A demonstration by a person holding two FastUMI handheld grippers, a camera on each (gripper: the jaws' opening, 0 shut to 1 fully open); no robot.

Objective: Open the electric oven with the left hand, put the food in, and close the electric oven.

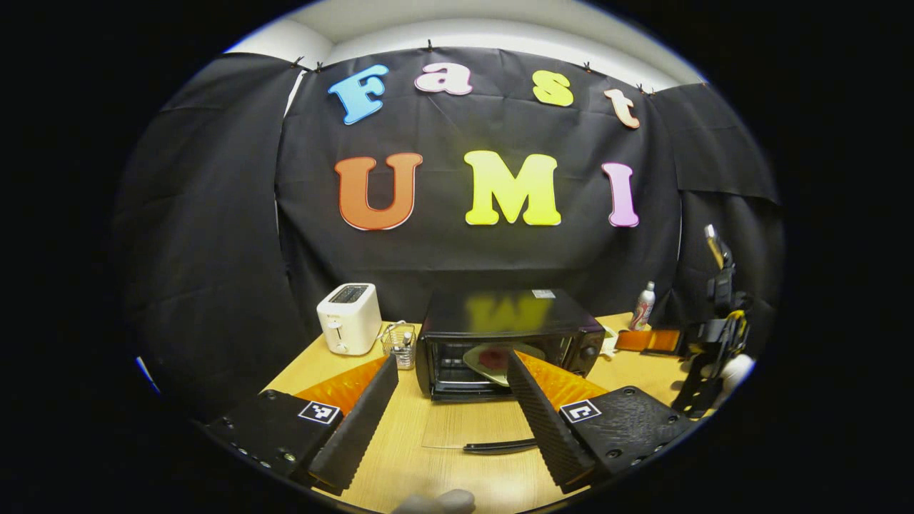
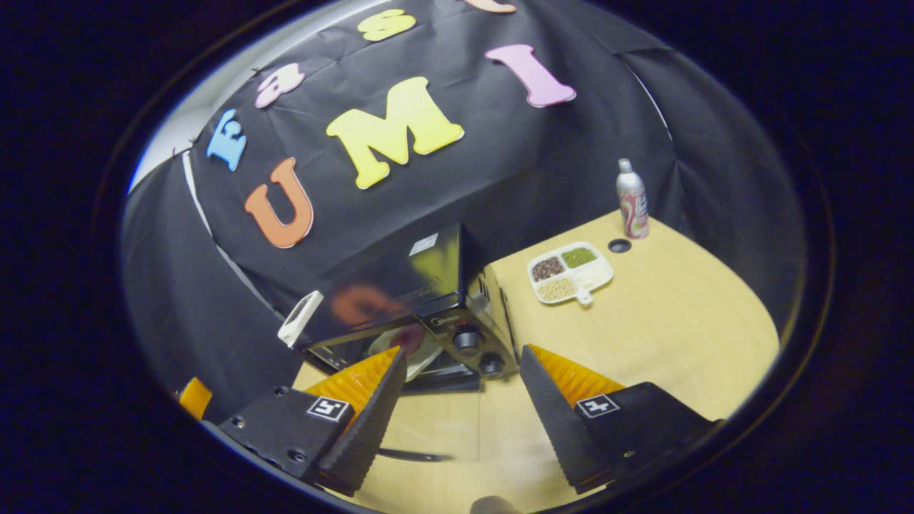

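We see the electric oven (image 1: 508, 335) as a glossy black box, wider than tall, standing at the middle of the light wooden table (image 1: 457, 464) near the black cloth wall, its shiny top mirroring the colours behind it. Its long axis runs left to right across the left gripper view and its front faces us. The glass door (image 1: 468, 432) is folded down flat on the table toward us, its dark handle (image 1: 500, 446) along the near edge. Inside the lit cavity sits a pale plate (image 1: 493, 357) with something dark red on it, which we take for the food (image 1: 491, 353). In the right gripper view the oven (image 2: 421, 293) is seen at a tilt from its right front corner, two round knobs (image 2: 468, 339) stacked on the control panel. There is a small white sticker (image 2: 423, 244) on the top and a brand mark above the knobs, both too small for us to read. Going left to right in the left gripper view, a white toaster (image 1: 350, 318) stands left of the oven, a small wire basket (image 1: 400, 344) just beside the oven, and a slim bottle (image 1: 643, 305) at the far right. Our left gripper (image 1: 453, 403) hangs in front of the oven with its fingers spread wide, holding nothing. Our right gripper (image 2: 464, 407) is likewise spread and empty; beyond it lie a white divided tray (image 2: 571, 275) of grains and the bottle (image 2: 632, 200), whose label we cannot read.
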